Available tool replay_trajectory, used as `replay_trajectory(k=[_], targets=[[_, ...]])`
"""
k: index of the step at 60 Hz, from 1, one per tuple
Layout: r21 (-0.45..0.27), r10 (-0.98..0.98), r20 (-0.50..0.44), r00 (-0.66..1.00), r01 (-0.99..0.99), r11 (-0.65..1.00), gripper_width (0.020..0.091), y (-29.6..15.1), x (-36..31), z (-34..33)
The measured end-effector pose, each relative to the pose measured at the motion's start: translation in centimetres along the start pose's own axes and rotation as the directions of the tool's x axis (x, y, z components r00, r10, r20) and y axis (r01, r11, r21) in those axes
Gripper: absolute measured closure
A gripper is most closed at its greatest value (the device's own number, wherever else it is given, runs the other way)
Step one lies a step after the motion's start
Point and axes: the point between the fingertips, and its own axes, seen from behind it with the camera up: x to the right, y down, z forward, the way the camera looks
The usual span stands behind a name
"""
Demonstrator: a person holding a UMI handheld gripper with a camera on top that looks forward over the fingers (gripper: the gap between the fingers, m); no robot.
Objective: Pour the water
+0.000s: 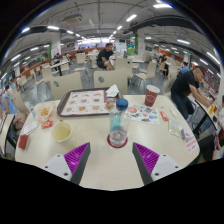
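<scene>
Clear bottle [118, 122] ahead of open gripper [110, 158].

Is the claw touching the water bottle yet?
Apart. The gripper view shows the claw open, its fingers short of the water bottle, with bare table visible between the fingertips and the bottle's base.

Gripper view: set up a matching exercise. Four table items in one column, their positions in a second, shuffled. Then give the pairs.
Items:
1. water bottle
2. red cup
3. yellow bowl
4. tray

Places:
A. beyond the bottle, to its right
B. just ahead of the open gripper, between its finger lines
C. left of the bottle, near the table's front
D. beyond the bowl, left of the red cup

Pairs: 1-B, 2-A, 3-C, 4-D
</scene>
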Motion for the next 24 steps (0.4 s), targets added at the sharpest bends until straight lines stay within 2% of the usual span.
replay_trajectory(k=[11,16,24], targets=[[-0.012,-0.031,0.019,0.999,0.032,0.999,0.0252,1.0,-2.4,-6.7],[-0.012,-0.022,0.037,0.999,0.022,1.0,0.0253,1.4,-3.0,-8.0],[-0.009,-0.04,0.007,0.999,0.04,0.999,0.0252,1.7,-2.4,-8.9]])
